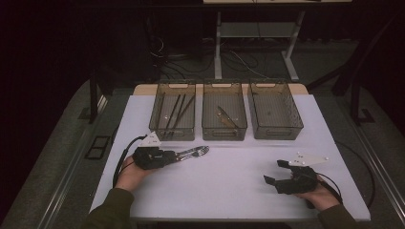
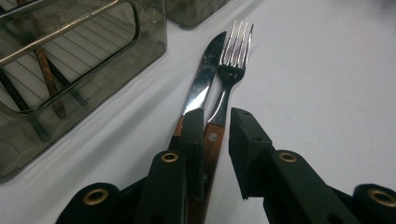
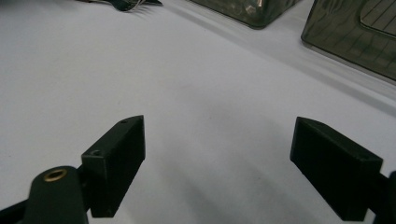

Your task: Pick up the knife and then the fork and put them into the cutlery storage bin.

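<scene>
Three smoky bins (image 1: 224, 117) on white counter (image 1: 229, 191): chopsticks (image 1: 175, 112) left, utensil middle; left tongs (image 2: 215, 135) nearly closed around knife (image 2: 201, 81) and fork (image 2: 229, 70) handles, right tongs (image 3: 217, 163) wide open

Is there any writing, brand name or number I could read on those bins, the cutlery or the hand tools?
None: no readable text on the three bins, the knife, the fork, the left gripper or the right gripper.
</scene>
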Demonstrator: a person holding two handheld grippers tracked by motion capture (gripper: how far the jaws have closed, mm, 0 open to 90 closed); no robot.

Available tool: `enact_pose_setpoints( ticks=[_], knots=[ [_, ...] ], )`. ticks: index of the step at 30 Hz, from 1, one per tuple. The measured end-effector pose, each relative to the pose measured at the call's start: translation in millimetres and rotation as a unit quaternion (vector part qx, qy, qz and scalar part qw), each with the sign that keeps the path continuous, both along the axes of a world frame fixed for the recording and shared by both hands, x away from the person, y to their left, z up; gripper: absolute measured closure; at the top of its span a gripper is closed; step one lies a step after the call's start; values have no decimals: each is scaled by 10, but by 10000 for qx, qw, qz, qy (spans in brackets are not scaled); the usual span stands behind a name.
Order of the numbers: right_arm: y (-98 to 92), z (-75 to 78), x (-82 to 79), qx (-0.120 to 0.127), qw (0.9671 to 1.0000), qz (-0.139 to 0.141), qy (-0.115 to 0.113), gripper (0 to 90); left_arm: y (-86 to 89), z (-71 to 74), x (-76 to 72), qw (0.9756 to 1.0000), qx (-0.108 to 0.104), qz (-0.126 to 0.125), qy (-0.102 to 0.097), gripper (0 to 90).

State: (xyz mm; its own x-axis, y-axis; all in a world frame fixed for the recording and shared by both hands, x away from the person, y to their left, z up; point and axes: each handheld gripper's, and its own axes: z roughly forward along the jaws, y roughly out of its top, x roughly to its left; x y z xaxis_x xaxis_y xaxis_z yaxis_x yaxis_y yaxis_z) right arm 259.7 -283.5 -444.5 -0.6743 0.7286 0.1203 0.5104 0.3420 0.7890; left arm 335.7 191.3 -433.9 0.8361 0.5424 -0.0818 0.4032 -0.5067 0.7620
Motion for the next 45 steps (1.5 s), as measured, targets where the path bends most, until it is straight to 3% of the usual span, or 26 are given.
enact_pose_setpoints(
  ticks=[18, 22, 30, 41, 45],
  knots=[
    [-2, 3, -1, 12, 10000, 22, 4, 175, -66, -94, 76, 9994, 198, -274, 94, 750],
    [0, 2, -1, 15, 10000, 26, 7, 175, -96, -136, 73, 9984, 382, -375, 160, 741],
    [6, 1, 0, 20, 10000, 37, 12, 175, -156, -152, 82, 9981, 384, -468, 129, 703],
    [16, 2, -1, 20, 10000, 74, 19, 175, -177, -167, 69, 9976, 423, -552, -13, 752],
    [11, 5, -1, 28, 9999, 104, -10, 175, -187, -159, 56, 9965, 535, -625, -128, 770]
  ],
)
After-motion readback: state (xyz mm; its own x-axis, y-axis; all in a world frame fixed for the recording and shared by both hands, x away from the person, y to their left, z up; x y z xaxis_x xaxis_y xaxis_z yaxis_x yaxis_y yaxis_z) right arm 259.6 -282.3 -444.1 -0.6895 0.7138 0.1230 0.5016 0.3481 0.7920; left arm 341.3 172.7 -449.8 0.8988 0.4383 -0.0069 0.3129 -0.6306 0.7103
